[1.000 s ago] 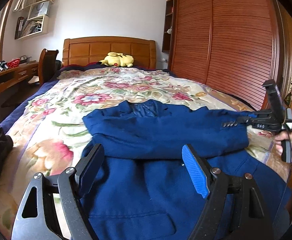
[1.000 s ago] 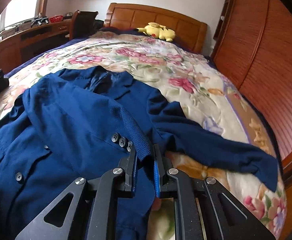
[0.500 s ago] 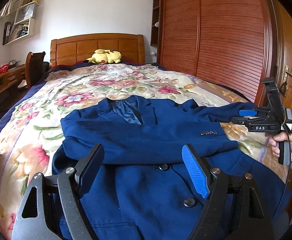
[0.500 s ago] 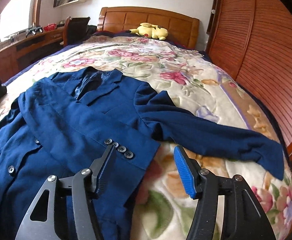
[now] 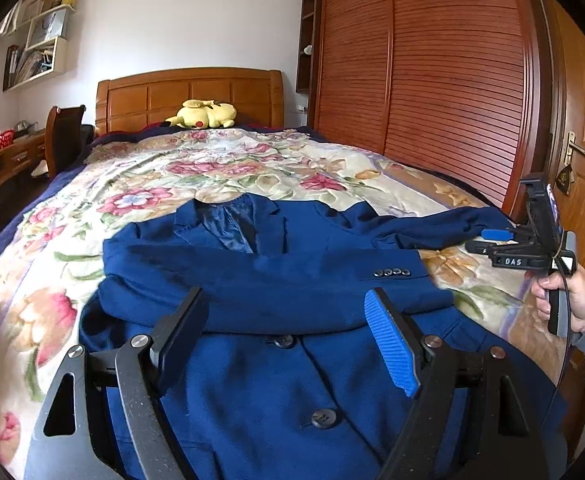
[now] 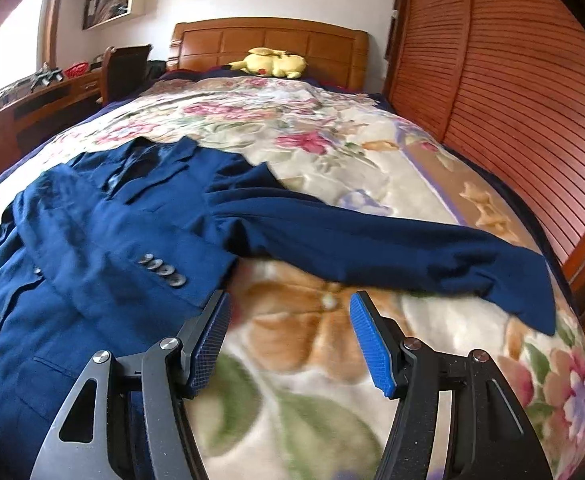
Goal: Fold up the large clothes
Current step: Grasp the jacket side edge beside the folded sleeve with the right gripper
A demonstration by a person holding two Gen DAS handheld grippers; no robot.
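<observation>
While the blue jacket point(image 5: 276, 280) lies front-up on the floral bedspread point(image 6: 332, 148), one sleeve folded across its chest, both the right gripper point(image 6: 290, 340) and left gripper point(image 5: 284, 336) gape empty. Best next: pinch the outstretched sleeve's point(image 6: 412, 248) cuff and lay it flat across the chest.

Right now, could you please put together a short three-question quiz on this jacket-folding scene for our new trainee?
1. True or false: one sleeve of the blue jacket already lies folded across its chest.
2. Which describes the right gripper? A: shut on the cuff; B: open with nothing between its jaws; C: holding the toy.
3. Fill in: the other sleeve lies stretched out over the floral ____.

Key
1. True: the sleeve with the cuff buttons crosses the chest.
2. B: its jaws have just been opening and hang over the blanket, beside the cuff. The left gripper is open too.
3. Blanket.
</observation>
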